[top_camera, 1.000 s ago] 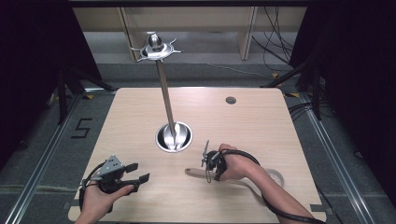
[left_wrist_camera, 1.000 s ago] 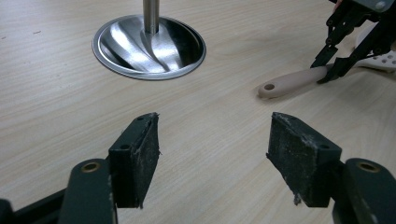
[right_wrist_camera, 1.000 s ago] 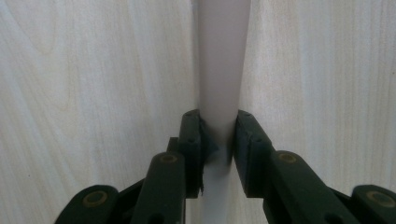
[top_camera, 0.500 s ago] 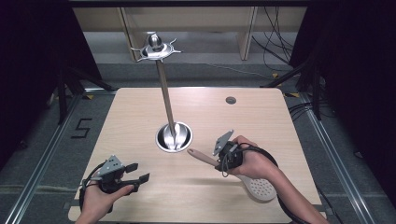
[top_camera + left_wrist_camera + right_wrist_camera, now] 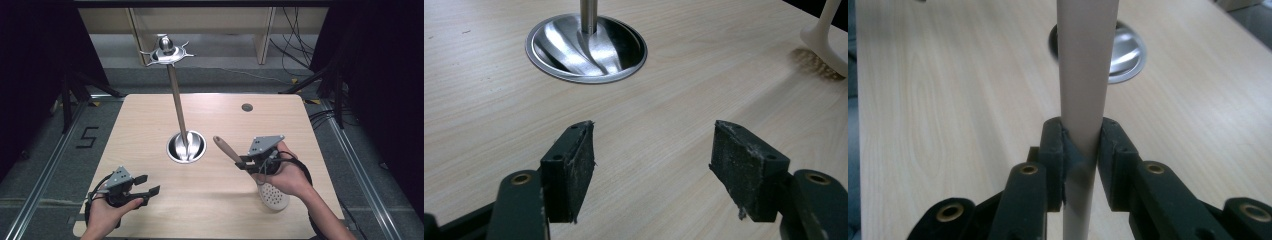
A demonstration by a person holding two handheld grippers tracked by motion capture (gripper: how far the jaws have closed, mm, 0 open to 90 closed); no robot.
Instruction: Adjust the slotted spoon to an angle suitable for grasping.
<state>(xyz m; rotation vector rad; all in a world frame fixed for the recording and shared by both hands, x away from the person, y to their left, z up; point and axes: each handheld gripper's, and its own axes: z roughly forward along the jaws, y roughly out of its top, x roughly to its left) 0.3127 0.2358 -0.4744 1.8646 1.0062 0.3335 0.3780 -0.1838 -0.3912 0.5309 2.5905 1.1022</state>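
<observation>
A utensil with a wooden handle [image 5: 226, 147] and a white perforated head [image 5: 274, 196] is held above the table at the right. My right gripper [image 5: 242, 162] is shut on the handle [image 5: 1083, 75], which runs straight up between its pads [image 5: 1054, 150] and points toward the stand. The stand has a round steel base [image 5: 186, 147] and a tall pole topped by a ring of hooks [image 5: 166, 50]. My left gripper [image 5: 147, 185] rests at the front left with its jaws wide apart and nothing between them [image 5: 651, 160]. In its view the base [image 5: 586, 47] lies ahead and the white head [image 5: 824, 40] is at the far right.
The wooden table [image 5: 150, 115] has a small dark hole [image 5: 247, 107] near its back right. Cables trail on the floor to the right [image 5: 320, 117]. A "5" mark [image 5: 86, 137] lies on the floor at the left.
My right hand has risen and shifted right with the utensil. The handle has swung to point up and left at the stand, and the white head now hangs below the hand. The left gripper stayed still.
</observation>
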